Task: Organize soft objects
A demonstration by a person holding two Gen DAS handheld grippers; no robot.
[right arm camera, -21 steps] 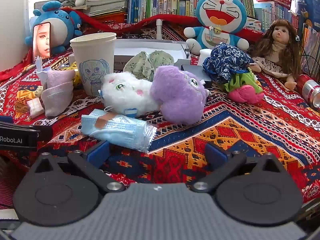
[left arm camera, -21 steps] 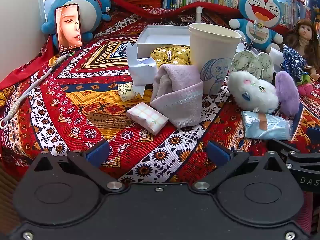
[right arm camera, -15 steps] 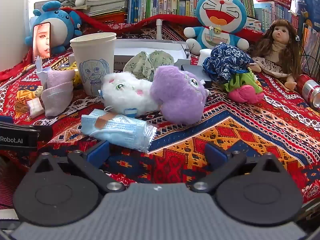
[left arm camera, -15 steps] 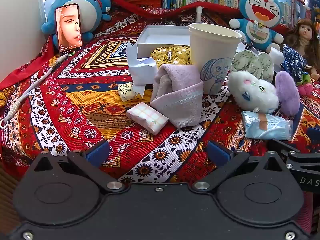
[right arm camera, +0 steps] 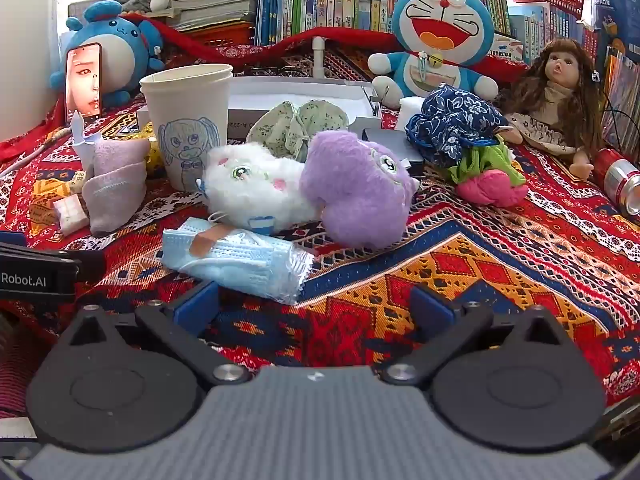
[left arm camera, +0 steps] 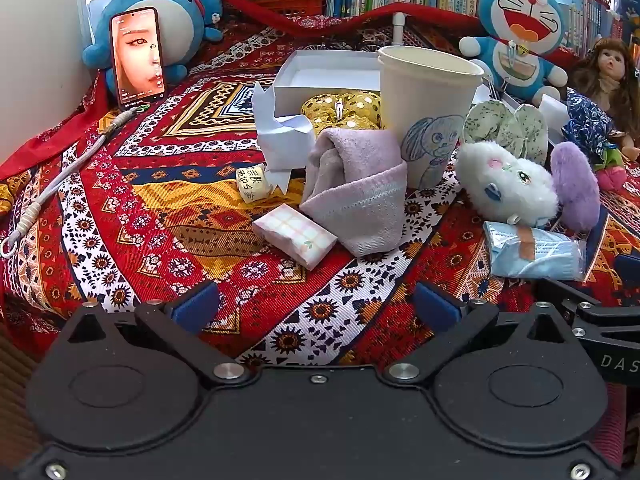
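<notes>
A folded lilac towel (left arm camera: 360, 196) lies on the patterned cloth beside a tall paper cup (left arm camera: 424, 108); the towel also shows in the right wrist view (right arm camera: 114, 184). A white plush (right arm camera: 256, 184) and a purple plush (right arm camera: 356, 192) lie together, with a blue pack of face masks (right arm camera: 236, 260) in front of them. A small tissue pack (left arm camera: 294, 236) lies in front of the towel. My left gripper (left arm camera: 316, 308) is open and empty, short of the tissue pack. My right gripper (right arm camera: 314, 306) is open and empty, just short of the mask pack.
A white open box (left arm camera: 328, 76) stands behind the cup with a gold sequin bow (left arm camera: 340, 110) in front. A blue floral cloth bundle (right arm camera: 452, 128), pink-green plush (right arm camera: 488, 184), doll (right arm camera: 560, 96), can (right arm camera: 618, 180), Doraemon plush (right arm camera: 436, 44) and a phone (left arm camera: 138, 56) leaning on a blue plush surround the area.
</notes>
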